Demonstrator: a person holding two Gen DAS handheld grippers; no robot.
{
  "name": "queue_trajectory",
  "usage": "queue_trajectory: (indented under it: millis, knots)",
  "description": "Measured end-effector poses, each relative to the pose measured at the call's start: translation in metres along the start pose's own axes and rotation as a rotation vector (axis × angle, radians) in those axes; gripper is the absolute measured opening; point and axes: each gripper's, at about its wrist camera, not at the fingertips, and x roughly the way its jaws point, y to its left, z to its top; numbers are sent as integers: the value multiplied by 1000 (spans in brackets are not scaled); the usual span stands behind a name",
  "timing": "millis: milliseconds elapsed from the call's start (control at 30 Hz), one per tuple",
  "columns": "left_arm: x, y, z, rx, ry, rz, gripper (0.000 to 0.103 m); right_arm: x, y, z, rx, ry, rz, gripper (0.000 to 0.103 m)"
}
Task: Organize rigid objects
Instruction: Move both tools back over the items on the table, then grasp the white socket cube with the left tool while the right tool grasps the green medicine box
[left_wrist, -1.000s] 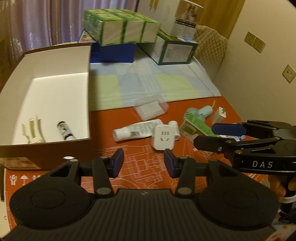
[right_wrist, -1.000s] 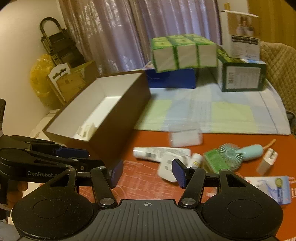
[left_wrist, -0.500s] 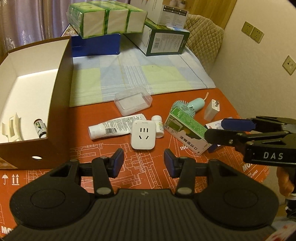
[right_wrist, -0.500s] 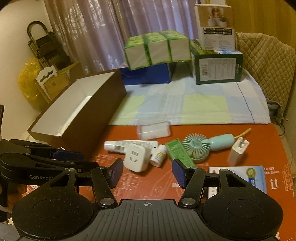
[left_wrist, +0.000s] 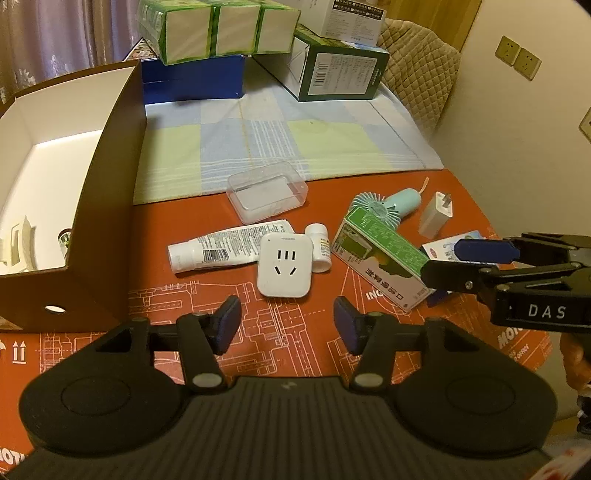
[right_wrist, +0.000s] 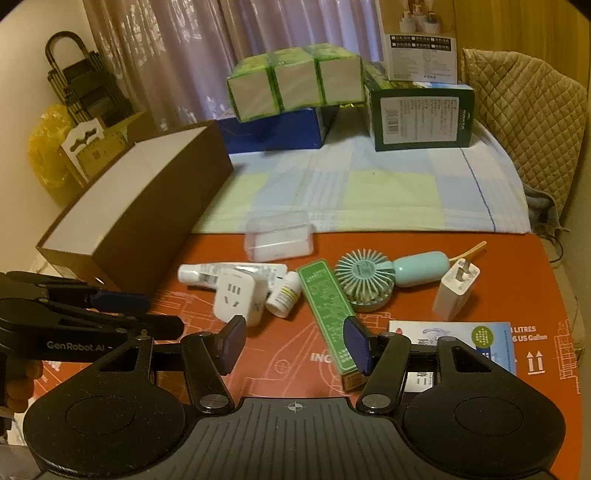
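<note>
Loose items lie on the orange mat: a white socket adapter (left_wrist: 283, 266), a white tube (left_wrist: 221, 251), a small white bottle (left_wrist: 319, 247), a long green box (left_wrist: 380, 262), a teal hand fan (left_wrist: 384, 206), a white charger (left_wrist: 437, 214) and a clear plastic case (left_wrist: 267, 192). My left gripper (left_wrist: 288, 325) hovers just short of the adapter, its jaws opening with nothing between them. My right gripper (right_wrist: 295, 343) stands open over the near end of the green box (right_wrist: 327, 306), gripping nothing. A brown cardboard box (left_wrist: 110, 206) at the left holds a small bottle and a pale piece.
A blue-and-white packet (right_wrist: 454, 339) lies at the near right. Stacked cartons (left_wrist: 221, 33) and a dark green carton (left_wrist: 340, 74) stand at the back on a checked cloth (left_wrist: 277, 140). A quilted chair back (right_wrist: 524, 122) and a wall close off the right.
Both grippers have moved forward and down toward the loose items, which now look larger and nearer. The left jaws stand wider apart. The right jaws are unchanged.
</note>
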Motion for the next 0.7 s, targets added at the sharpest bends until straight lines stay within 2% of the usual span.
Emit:
queue_trajectory:
  millis: [433,700]
  knots:
    - [42,-6,4,30,17,30,53,41,-17,2,-62,44,-76,56]
    - [64,-6,11,45,14,36,53,61,-19,8,-97,60,-78,55]
